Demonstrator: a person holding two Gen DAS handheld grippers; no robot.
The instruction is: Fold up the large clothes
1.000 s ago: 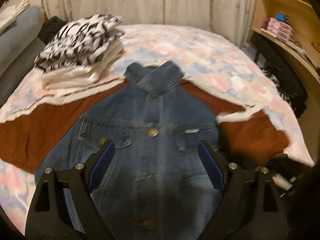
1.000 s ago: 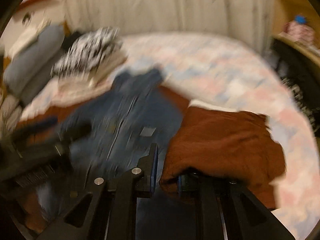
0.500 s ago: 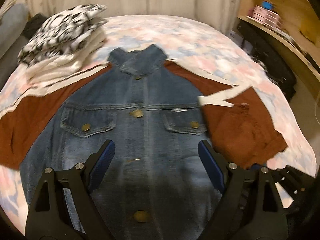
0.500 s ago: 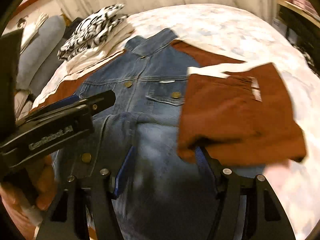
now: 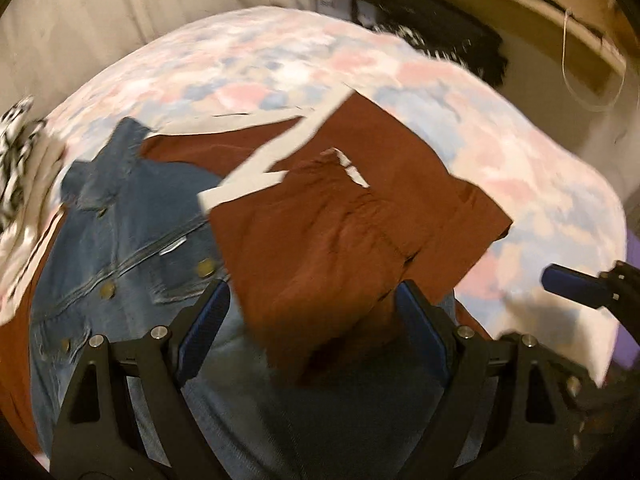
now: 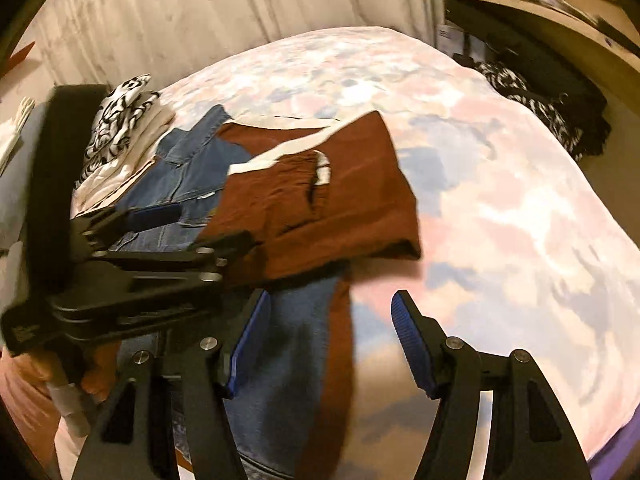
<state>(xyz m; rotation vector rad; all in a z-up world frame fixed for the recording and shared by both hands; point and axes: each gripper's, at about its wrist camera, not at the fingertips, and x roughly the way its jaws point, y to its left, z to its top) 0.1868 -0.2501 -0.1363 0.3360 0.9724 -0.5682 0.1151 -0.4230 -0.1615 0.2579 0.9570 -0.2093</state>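
A denim jacket [image 5: 132,240] with rust-brown sleeves lies front-up on the bed. Its right sleeve [image 5: 340,220] is folded inward over the chest, with a white stripe along its edge; it also shows in the right wrist view [image 6: 340,208]. My left gripper [image 5: 312,316] is open and empty, just above the folded sleeve's near edge. My right gripper [image 6: 328,344] is open and empty, over the jacket's hem [image 6: 288,360] and the bedspread. The left gripper [image 6: 176,228] shows in the right wrist view over the denim front.
The bed has a pastel pink and blue spread [image 6: 500,220]. A stack of folded clothes with a black-and-white top [image 6: 120,120] sits at the far left. Wooden shelves [image 6: 540,12] and dark clothing [image 6: 560,112] stand to the right. A curtain hangs behind.
My right gripper opened and let go of the brown sleeve, which now lies folded over the jacket. It drew back to the right. My left gripper swung right towards the sleeve.
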